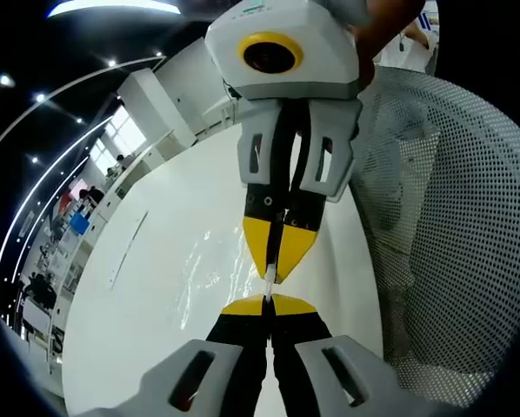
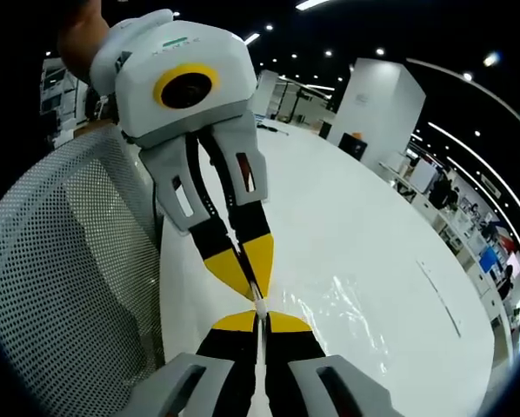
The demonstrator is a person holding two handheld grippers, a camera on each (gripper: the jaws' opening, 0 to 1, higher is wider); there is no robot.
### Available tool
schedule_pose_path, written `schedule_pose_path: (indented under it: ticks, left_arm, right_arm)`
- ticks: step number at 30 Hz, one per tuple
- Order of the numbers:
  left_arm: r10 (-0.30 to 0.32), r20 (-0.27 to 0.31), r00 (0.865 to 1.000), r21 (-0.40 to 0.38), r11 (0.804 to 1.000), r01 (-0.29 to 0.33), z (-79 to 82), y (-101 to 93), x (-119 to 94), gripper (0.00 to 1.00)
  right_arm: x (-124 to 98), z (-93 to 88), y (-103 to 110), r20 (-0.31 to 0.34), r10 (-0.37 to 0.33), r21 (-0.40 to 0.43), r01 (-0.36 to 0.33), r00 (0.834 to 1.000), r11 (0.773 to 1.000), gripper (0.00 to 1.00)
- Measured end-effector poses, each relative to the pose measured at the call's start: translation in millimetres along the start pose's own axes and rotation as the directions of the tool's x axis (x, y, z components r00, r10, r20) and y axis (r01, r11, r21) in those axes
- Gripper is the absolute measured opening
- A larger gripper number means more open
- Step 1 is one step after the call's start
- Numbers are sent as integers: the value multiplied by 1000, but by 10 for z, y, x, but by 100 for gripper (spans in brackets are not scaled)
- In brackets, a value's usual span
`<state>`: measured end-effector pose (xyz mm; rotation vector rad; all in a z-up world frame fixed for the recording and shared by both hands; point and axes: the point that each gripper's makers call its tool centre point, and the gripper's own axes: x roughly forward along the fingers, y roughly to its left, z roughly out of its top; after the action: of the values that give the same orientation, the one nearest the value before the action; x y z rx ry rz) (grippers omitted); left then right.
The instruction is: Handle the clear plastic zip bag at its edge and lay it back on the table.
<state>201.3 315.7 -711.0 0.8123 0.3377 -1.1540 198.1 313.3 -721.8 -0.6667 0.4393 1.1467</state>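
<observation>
Views face each other close over white table [image 1: 138, 287]; both share it.

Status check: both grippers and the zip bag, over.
Left gripper and right gripper both shut on the clear plastic zip bag, tip to tip at one edge. Bag hangs over the white table. White mesh chair back close beside.

A broad white desk [image 1: 147, 287] stretches through a large, dim hall. A white mesh chair back [image 1: 451, 226] stands just beside it. Small ceiling spotlights [image 2: 330, 54] and curved light strips [image 1: 60, 187] glow overhead. A white pillar [image 2: 377, 100] rises beyond the desk, with bright windows [image 1: 125, 135] and cluttered workstations [image 2: 486, 252] farther off.
</observation>
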Motion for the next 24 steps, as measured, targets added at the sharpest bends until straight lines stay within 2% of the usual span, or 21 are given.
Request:
schedule_pose_path:
  ticks: [24]
  left_arm:
    - [23, 0, 1000, -11, 1000, -23, -19, 90, -52, 0]
  right_arm:
    - [-87, -106, -114, -20, -48, 27, 48, 999, 998, 0]
